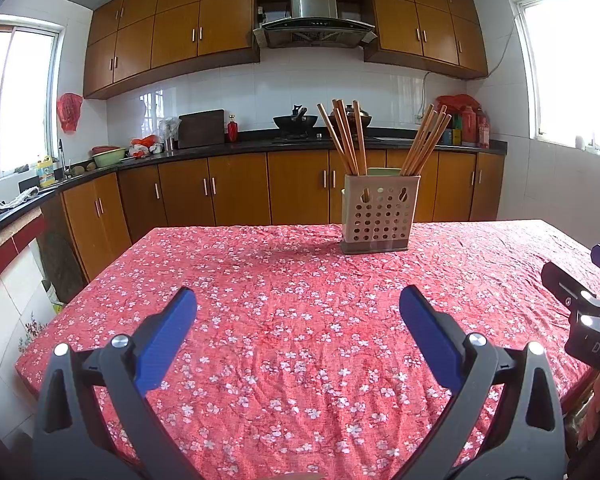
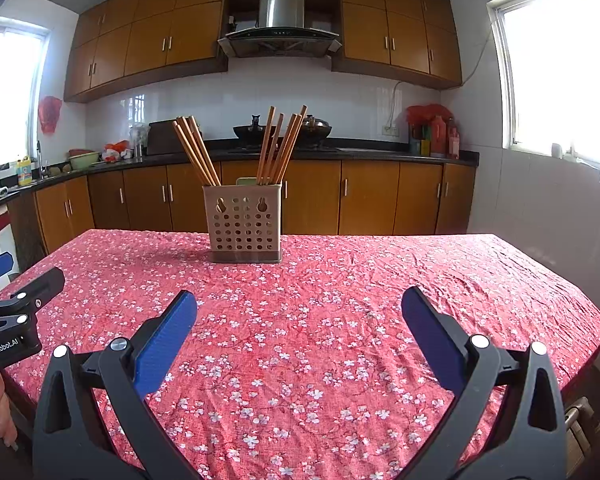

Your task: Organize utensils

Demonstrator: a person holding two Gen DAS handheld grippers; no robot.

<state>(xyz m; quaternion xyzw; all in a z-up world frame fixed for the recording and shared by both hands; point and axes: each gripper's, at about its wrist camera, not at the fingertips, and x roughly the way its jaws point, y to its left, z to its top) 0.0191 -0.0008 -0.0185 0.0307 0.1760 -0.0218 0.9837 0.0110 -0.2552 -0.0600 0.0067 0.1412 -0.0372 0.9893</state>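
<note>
A beige perforated utensil holder (image 1: 381,214) stands upright at the far side of the table; it also shows in the right wrist view (image 2: 244,220). Two bunches of wooden chopsticks stand in it, one leaning left (image 1: 346,136) (image 2: 196,150) and one leaning right (image 1: 426,140) (image 2: 282,144). My left gripper (image 1: 298,300) is open and empty, low over the near part of the table. My right gripper (image 2: 299,302) is open and empty, also near the front. Each gripper shows at the other view's edge.
The table wears a red floral cloth (image 1: 280,320) (image 2: 340,300). Behind it runs a kitchen counter (image 1: 260,146) with a wok, bottles and bowls, wooden cabinets above and below. Windows are on both sides.
</note>
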